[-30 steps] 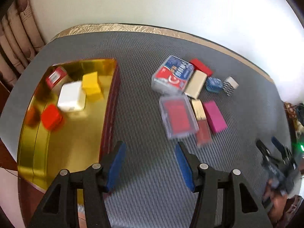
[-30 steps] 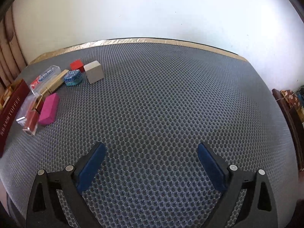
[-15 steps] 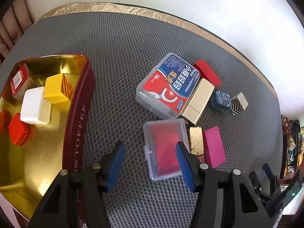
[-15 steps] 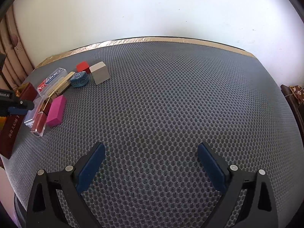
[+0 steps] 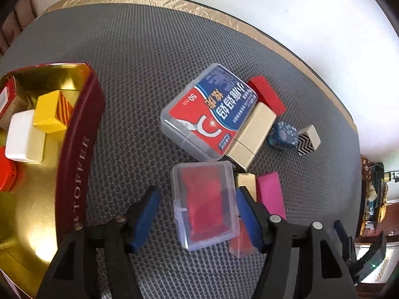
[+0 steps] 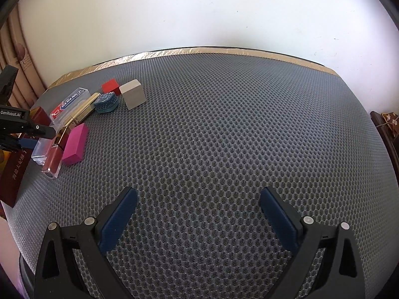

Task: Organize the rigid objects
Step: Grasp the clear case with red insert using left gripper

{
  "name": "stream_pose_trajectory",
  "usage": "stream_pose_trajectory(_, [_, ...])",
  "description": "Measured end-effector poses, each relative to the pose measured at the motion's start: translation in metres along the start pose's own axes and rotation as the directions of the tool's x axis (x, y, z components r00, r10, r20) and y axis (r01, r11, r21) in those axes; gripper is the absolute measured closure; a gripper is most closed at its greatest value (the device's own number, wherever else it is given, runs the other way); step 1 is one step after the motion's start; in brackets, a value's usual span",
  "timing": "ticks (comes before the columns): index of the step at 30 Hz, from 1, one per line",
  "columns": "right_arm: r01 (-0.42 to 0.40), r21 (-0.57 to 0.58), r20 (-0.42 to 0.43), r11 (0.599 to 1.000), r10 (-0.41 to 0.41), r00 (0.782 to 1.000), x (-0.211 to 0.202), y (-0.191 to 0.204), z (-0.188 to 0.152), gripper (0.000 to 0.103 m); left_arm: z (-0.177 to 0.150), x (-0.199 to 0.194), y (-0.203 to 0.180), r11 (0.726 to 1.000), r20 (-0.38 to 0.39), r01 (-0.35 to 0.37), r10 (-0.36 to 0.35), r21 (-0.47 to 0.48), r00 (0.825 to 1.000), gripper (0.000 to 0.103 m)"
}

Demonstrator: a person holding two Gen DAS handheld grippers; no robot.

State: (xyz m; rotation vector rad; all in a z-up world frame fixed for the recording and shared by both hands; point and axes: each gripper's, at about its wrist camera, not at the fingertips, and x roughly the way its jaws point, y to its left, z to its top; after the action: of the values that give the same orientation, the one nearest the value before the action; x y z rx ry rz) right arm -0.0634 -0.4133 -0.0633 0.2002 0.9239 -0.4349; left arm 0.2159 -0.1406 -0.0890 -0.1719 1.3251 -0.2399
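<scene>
My left gripper [image 5: 197,214] points down over a clear plastic case with red contents [image 5: 204,201], which lies flat on the grey mesh mat between the jaws. The jaws are opening. The left pad stands apart from the case and the right pad is close beside its edge. A gold-lined toffee tin [image 5: 79,149] at the left holds a yellow block [image 5: 49,114], a white block [image 5: 23,137] and a red block [image 5: 6,174]. My right gripper [image 6: 198,199] hangs open over bare mat with nothing between its fingers.
Beyond the case lie a blue-and-red floss box [image 5: 209,109], a gold box [image 5: 251,134], a red block [image 5: 266,94], a blue tin [image 5: 283,134] and a zigzag block [image 5: 308,140]. A pink block [image 5: 270,194] and a lip gloss tube [image 5: 245,182] lie right beside it.
The left gripper has moved from beside the tin to the clear case and sunk toward it; its jaws have widened and now straddle the case. The right gripper has kept still.
</scene>
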Motion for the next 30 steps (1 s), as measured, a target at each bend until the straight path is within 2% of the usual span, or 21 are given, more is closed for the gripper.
stream_pose_trajectory(4, [0.001,-0.001,-0.001,1.000,-0.001,1.000,0.000,0.002,-0.001,0.004,-0.005,0.000,0.005,1.000,0.031,-0.004,0.004,-0.017,1.000,0.038])
stream_pose_trajectory(7, [0.001,0.001,0.000,1.000,-0.001,1.000,0.000,0.003,-0.001,0.004,-0.011,-0.003,0.004,0.998,0.046,-0.033,0.031,0.045,0.998,0.038])
stream_pose_trajectory(9, [0.003,0.003,0.001,1.000,-0.003,1.000,0.000,0.003,-0.002,0.003,-0.014,-0.003,0.005,0.998,0.020,-0.012,0.011,0.063,1.000,0.038])
stream_pose_trajectory(12, [0.005,0.001,0.000,1.000,-0.005,1.000,-0.001,0.004,-0.002,0.003,-0.011,0.003,0.012,0.999,-0.018,0.030,-0.030,0.023,0.999,0.038])
stream_pose_trajectory(18, [0.007,-0.002,-0.004,1.000,-0.007,1.000,0.001,0.007,-0.003,0.002,-0.008,0.007,-0.007,0.994,-0.015,-0.057,0.059,0.098,0.998,0.038])
stream_pose_trajectory(20, [0.009,-0.004,-0.006,1.000,-0.009,1.000,0.001,0.008,-0.003,0.002,-0.008,0.008,-0.007,0.993,-0.002,-0.062,0.063,0.104,0.998,0.038])
stream_pose_trajectory(22, [0.012,-0.008,-0.008,1.000,-0.012,1.000,0.000,0.009,-0.004,0.002,-0.009,0.005,0.000,0.994,0.029,-0.079,0.077,0.070,0.997,0.050])
stream_pose_trajectory(30, [0.013,-0.010,-0.010,1.000,-0.013,1.000,0.001,0.012,-0.004,0.001,-0.028,-0.009,0.013,0.996,0.051,-0.076,0.073,0.055,0.996,0.050])
